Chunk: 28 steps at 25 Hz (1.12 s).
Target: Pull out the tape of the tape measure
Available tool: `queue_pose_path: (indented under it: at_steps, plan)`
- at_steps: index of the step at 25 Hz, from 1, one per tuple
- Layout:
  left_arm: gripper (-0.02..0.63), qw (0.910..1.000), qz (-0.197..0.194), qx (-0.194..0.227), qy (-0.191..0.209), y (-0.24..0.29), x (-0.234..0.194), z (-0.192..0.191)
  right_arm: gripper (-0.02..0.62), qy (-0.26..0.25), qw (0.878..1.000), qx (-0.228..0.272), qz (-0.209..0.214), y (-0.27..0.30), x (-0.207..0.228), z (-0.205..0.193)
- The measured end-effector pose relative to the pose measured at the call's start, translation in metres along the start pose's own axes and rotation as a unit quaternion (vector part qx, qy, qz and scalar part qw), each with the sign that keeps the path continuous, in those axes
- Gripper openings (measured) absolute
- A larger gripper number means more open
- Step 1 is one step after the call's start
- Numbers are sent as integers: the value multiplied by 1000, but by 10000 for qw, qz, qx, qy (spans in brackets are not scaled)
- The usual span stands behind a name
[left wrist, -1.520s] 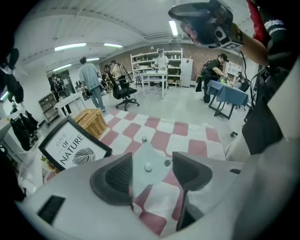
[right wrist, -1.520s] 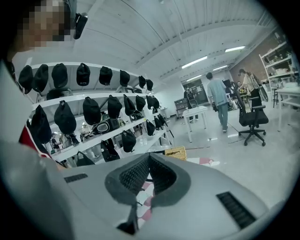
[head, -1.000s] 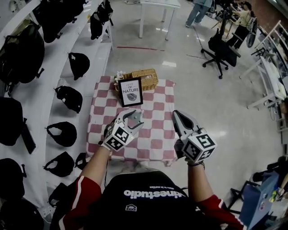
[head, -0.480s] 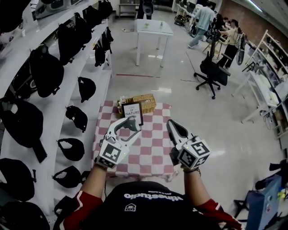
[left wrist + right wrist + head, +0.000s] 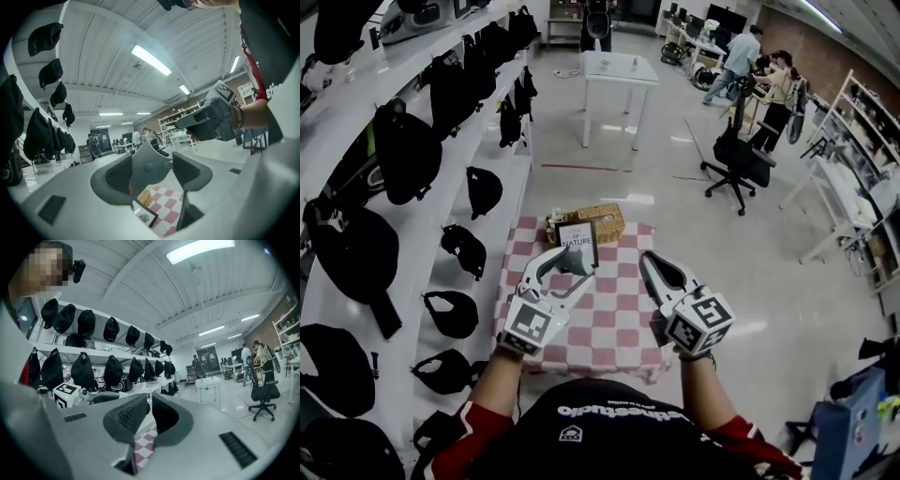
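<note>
My left gripper (image 5: 567, 259) is shut on a small grey tape measure (image 5: 576, 262), held level above the checkered table (image 5: 619, 323). In the left gripper view the tape measure (image 5: 146, 168) fills the space between the two pads, and no tape shows drawn out of it. My right gripper (image 5: 654, 266) hovers beside it to the right, apart from the tape measure. Its jaws have just been opening; in the right gripper view (image 5: 149, 414) a narrow gap shows between the pads with nothing in it.
On the far side of the table stand a framed sign (image 5: 575, 235) and a wicker basket (image 5: 602, 219). White shelves with black bags (image 5: 403, 159) run along the left. Farther off are a white table (image 5: 619, 70), an office chair (image 5: 739, 155) and people.
Both grippers have risen above the table, the left more than the right, still holding the tape measure. The head view has tilted up and shows more of the room.
</note>
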<state>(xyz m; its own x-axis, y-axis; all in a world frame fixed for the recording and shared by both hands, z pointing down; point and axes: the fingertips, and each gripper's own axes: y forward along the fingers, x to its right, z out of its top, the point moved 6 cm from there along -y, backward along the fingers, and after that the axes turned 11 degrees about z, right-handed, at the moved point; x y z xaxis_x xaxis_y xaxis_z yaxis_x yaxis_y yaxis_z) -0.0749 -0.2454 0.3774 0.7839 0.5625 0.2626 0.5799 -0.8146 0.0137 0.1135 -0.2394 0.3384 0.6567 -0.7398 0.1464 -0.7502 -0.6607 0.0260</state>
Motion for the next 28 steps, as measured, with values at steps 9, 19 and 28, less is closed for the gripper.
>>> queue_pose_path:
  at_steps: [9,19,28]
  plan:
    - [272,9998,-37,127,157,-6,11,13,112,15,9988,56,477,5,-17,7]
    - [272,9993,-219,149,275,-9,27,18,120,45,9955,15,943,28,-41,6]
    - [272,9980,-333,219,497,-10,41,26,129,98,9940,-41,1085,34,-49,4]
